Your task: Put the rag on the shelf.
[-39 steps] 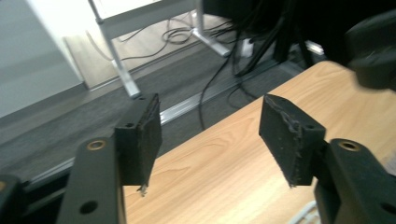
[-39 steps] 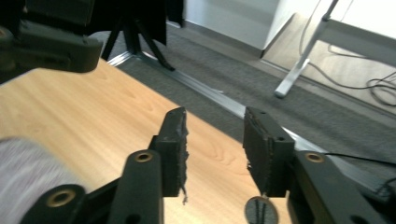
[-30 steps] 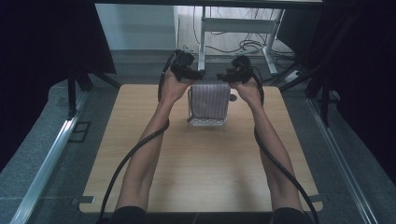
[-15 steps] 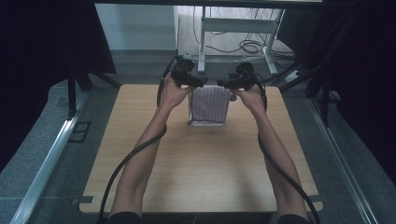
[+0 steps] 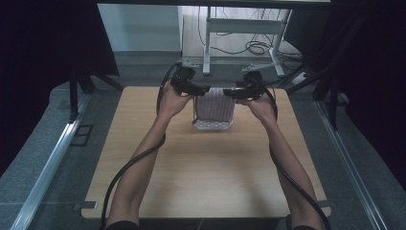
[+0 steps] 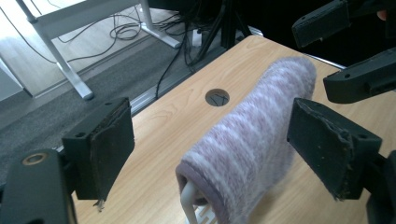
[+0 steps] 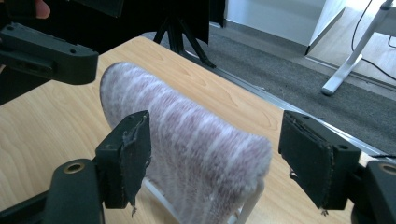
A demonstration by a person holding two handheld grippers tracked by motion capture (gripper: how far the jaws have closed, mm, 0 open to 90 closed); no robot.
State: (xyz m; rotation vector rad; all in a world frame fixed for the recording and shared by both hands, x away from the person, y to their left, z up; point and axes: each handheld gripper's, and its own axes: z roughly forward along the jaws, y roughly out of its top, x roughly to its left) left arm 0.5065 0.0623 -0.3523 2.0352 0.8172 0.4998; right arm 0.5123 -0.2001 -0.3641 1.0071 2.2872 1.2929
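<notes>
Markings: none legible on any item.
Towel (image 5: pixel 214 105): striped purple-white, draped over white rack (image 5: pixel 213 125), far centre of table (image 5: pixel 201 177); folded ridge runs left-right.
Left gripper (image 5: pixel 201 88): jaws spread wide, straddling the towel's left end, nothing pinched.
Right gripper (image 5: pixel 230 92): jaws spread wide, straddling the right end, nothing pinched.

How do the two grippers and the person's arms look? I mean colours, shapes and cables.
Both the left gripper and the right gripper are black, blocky tools. Each has two flat rectangular jaws faced with dark pads, frayed at the edges. A thick black cable trails from each one along the forearm toward the table's near edge. The forearms are bare, with dark sleeves just visible at the bottom of the high view.
</notes>
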